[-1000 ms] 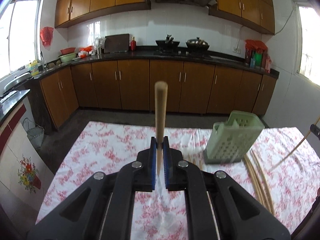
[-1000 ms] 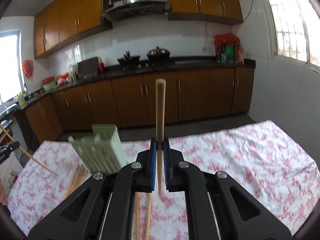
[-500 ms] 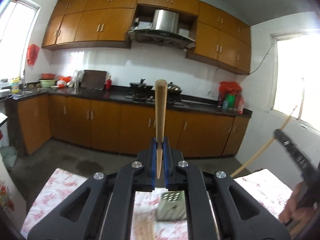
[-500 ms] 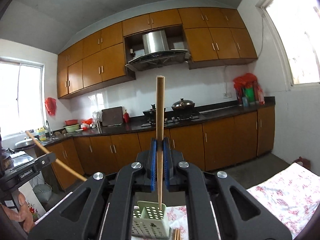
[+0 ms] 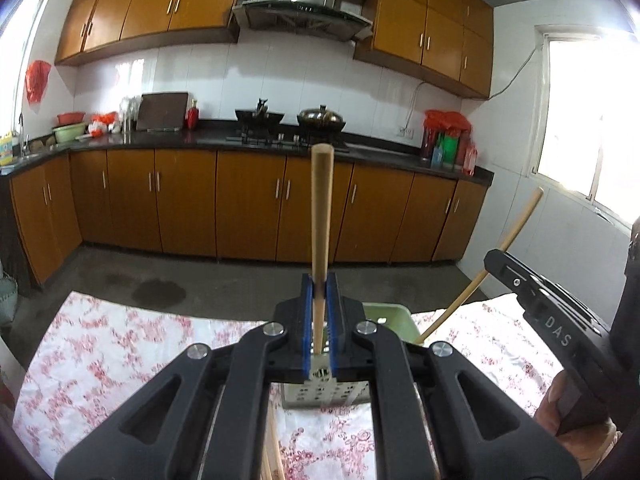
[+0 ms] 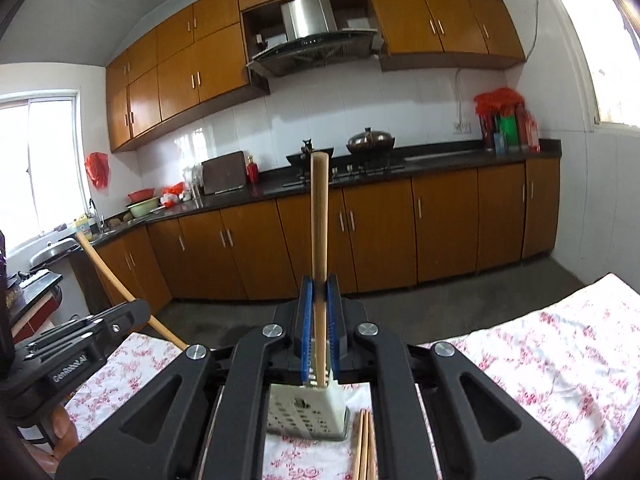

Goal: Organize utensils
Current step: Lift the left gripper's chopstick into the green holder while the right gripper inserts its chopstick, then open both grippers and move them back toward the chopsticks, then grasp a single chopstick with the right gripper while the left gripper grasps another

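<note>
My left gripper (image 5: 319, 294) is shut on a wooden chopstick (image 5: 321, 216) that stands upright between its blue pads. Right below it stands the pale green perforated holder (image 5: 390, 314), mostly hidden by the jaws. At the right of the left wrist view, my right gripper (image 5: 496, 264) holds a slanted chopstick (image 5: 508, 236) whose lower end reaches the holder's rim. In the right wrist view, my right gripper (image 6: 320, 294) is shut on its chopstick (image 6: 319, 220), lower tip at the top of the holder (image 6: 308, 412). The left gripper (image 6: 134, 310) shows at the left with its chopstick (image 6: 108, 268).
The holder stands on a table with a red-and-white floral cloth (image 5: 120, 344). Several loose chopsticks (image 6: 365, 444) lie on the cloth just before the holder. A person's hand (image 5: 560, 412) grips the right tool. Kitchen cabinets and a counter (image 6: 440, 156) lie beyond the table.
Both grippers have lifted their chopsticks off the table and come together above the holder, which was off to the side before. Both stay shut on their chopsticks.
</note>
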### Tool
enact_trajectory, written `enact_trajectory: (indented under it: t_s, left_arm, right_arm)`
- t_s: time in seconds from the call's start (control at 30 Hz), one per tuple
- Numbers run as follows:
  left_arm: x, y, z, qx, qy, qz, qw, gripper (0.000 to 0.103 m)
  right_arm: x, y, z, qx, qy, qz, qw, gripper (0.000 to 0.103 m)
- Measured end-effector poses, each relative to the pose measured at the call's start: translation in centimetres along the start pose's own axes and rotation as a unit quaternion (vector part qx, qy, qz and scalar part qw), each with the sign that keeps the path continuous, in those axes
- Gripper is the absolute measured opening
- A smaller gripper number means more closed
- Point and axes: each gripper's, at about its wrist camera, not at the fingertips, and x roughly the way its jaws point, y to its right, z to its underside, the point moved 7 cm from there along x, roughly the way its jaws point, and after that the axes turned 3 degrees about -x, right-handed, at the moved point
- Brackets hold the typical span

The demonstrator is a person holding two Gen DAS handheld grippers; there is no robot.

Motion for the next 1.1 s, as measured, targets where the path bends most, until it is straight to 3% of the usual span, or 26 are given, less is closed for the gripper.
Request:
enact_trajectory:
  t_s: [0.07, 0.1, 0.13, 0.4, 0.5, 0.53, 0.63, 0.7, 0.77, 0.93, 1.03, 1.1]
  left_arm:
    - [0.1, -0.4, 0.3, -0.004, -0.004, 0.000, 1.0000, 0.012]
    - [0.0, -0.4, 0.4, -0.006, -0.005, 0.000, 1.0000, 0.014]
    - [-0.1, -0.7, 0.4, -0.008, -0.004, -0.001, 1.0000, 0.019]
    - [-5.6, -2.9, -0.1, -0.032, 0.035, -0.001, 0.9989, 0.040]
    - [-7.7, -5.1, 1.3, -0.037, 0.032, -0.032, 0.9983, 0.045]
    - [-7.9, -6.2, 2.7, -0.035, 0.017, -0.051, 0.9979, 0.045]
    - [-7.0, -8.7, 6.9, -0.034, -0.035, -0.085, 0.9952, 0.045]
    - [-6.1, -10.1, 10.1, -0.049, -0.080, -0.088, 0.9917, 0.045]
    - [-5.4, -10.7, 12.7, -0.062, -0.113, -0.084, 0.9881, 0.042]
    - [-3.7, -10.7, 18.3, -0.068, -0.181, -0.063, 0.9790, 0.033]
    - [-3.0, -10.2, 20.0, -0.059, -0.200, -0.055, 0.9764, 0.030]
    - [-2.7, -9.5, 21.1, -0.055, -0.211, -0.050, 0.9746, 0.027]
  right_arm:
    - [-0.3, -0.3, 0.0, 0.000, -0.006, -0.003, 1.000, 0.021]
    - [-0.5, -0.3, -0.1, 0.000, -0.007, -0.003, 1.000, 0.035]
    - [-0.9, -0.3, -0.2, -0.001, -0.003, -0.002, 1.000, 0.042]
    - [-5.3, 1.7, -0.7, -0.007, 0.012, 0.032, 0.999, 0.043]
    - [-5.5, 4.2, 2.6, -0.003, -0.047, 0.066, 0.997, 0.043]
    - [-5.1, 4.7, 3.7, -0.004, -0.072, 0.069, 0.995, 0.042]
    - [-3.4, 6.2, 9.6, -0.002, -0.173, 0.066, 0.983, 0.025]
    - [-2.3, 6.3, 14.2, 0.011, -0.237, 0.047, 0.970, 0.024]
    - [-1.5, 6.0, 17.2, 0.010, -0.274, 0.045, 0.961, 0.024]
    - [-0.5, 4.5, 21.0, 0.003, -0.314, 0.041, 0.948, 0.025]
    - [-0.4, 4.5, 21.2, -0.032, -0.310, 0.063, 0.948, 0.008]
    - [-0.4, 5.1, 21.2, -0.032, -0.310, 0.074, 0.947, 0.008]
